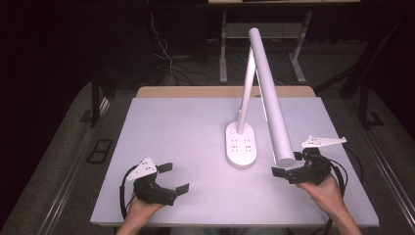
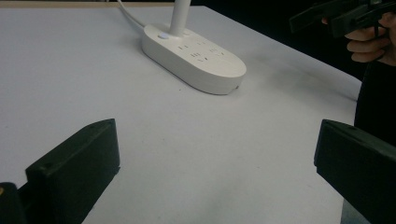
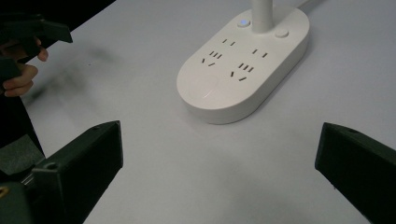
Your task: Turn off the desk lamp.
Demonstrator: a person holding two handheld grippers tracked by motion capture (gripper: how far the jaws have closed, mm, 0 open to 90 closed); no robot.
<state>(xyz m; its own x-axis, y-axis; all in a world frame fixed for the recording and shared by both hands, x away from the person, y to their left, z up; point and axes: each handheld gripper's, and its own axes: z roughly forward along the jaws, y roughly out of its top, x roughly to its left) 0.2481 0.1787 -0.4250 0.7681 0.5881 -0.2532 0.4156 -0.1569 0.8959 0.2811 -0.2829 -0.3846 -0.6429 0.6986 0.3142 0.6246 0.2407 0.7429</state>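
White desk lamp [image 1: 254, 98] stands mid-table, a bit right of centre. Its oval base [image 1: 241, 145] sits flat on the white table [image 1: 171, 127] and has socket holes on top. A thin stem [image 1: 246, 93] rises from the far end of the base, and the long tube head [image 1: 269, 98] slopes down toward the near right, ending above the table just left of the right gripper.

Left gripper [image 1: 175, 177]: near-left part of the table, held in the left hand [image 1: 142, 208], jaws wide apart, nothing between them. In the left gripper view the base [image 2: 194, 56] lies ahead of the jaws, well apart, with a cable [image 2: 130, 14] running off its far side.

Right gripper [image 1: 288, 165]: near-right, held in the right hand [image 1: 328, 191], grey plate [image 1: 323, 142] on top. Jaws wide apart, nothing between them. The right gripper view shows the base [image 3: 243, 65] ahead and between the jaw lines, not touching, with two round buttons [image 3: 281, 33] beside the stem foot.

Both grippers sit near the table's near edge, well apart from each other, lamp base between them and farther back.
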